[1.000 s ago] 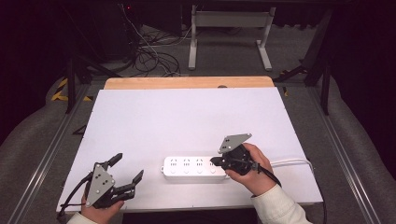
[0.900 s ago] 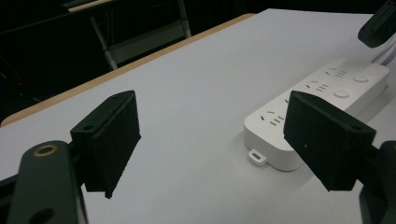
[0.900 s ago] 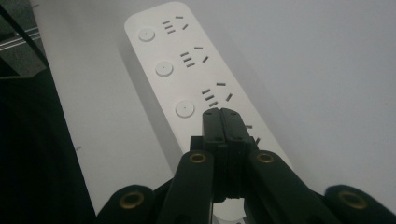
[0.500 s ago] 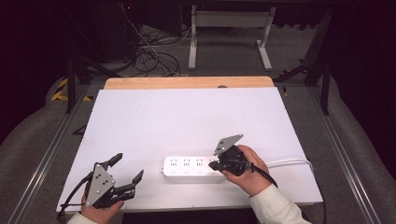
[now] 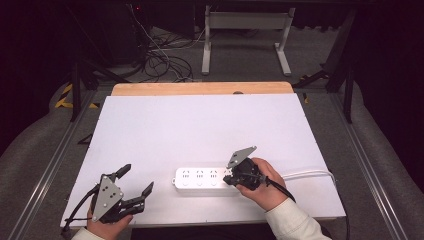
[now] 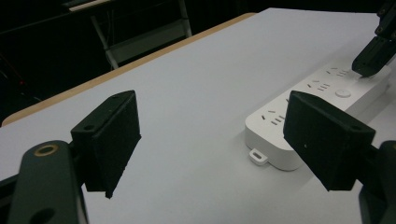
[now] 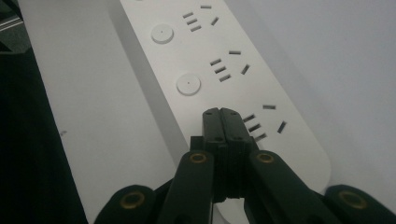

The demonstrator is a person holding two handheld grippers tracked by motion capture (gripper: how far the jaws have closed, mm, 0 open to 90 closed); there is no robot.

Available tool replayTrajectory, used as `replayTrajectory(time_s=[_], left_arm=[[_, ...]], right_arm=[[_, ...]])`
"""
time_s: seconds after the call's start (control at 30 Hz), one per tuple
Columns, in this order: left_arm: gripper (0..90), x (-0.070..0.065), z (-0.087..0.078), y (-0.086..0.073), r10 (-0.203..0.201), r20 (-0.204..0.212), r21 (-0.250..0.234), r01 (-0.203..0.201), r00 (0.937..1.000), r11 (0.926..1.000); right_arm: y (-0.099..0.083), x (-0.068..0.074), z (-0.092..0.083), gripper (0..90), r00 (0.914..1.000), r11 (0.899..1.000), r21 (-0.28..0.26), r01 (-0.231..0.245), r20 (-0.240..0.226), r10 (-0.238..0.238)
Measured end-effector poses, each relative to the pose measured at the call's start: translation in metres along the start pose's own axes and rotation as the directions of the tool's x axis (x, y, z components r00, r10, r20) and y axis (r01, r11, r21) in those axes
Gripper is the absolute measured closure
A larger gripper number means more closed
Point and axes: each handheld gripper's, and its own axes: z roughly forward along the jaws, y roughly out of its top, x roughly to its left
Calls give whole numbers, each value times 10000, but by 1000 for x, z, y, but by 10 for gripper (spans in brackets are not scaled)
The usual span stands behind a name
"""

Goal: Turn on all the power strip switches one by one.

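White power strip [image 5: 205, 180] lies flat near the front edge of the table [image 5: 200, 125], long axis left-right, right of centre. Smooth glossy plastic, rounded corners, a small mounting tab on its left end. Each socket has a group of slots with a round button beside it. A white cable [image 5: 305, 174] leaves its right end and curves toward the table's right edge.

Table top is a matte white sheet, with a strip of bare wood showing along the far edge.

Right gripper [image 7: 220, 114]: jaws pressed fully together, nothing between them. Tips sit at the strip's right end, next to that socket's slots, where the button of the other sockets sits. Tips look to be touching the top face, but can't confirm contact. Grey triangular plate on top, tilted up.

Left gripper [image 5: 136, 184]: jaws spread wide, empty, flat black matte pads [image 6: 114, 140]. It is held at the front left corner of the table, well apart from the strip, aimed toward the strip's left end.
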Motion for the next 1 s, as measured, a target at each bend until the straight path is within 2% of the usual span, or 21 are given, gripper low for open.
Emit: replayTrajectory(time_s=[0.37, 1.0], left_arm=[[190, 0, 0, 0, -12, 5, -17, 12, 10000, 10000], [190, -1, 0, 0, 22, -17, -4, -22, 10000, 10000]], right_arm=[[-3, -2, 1, 900, 9995, 9997, 11, -258, -173, 258], [-2, 1, 3, 900, 9991, 9989, 200, -420, -18, 421]])
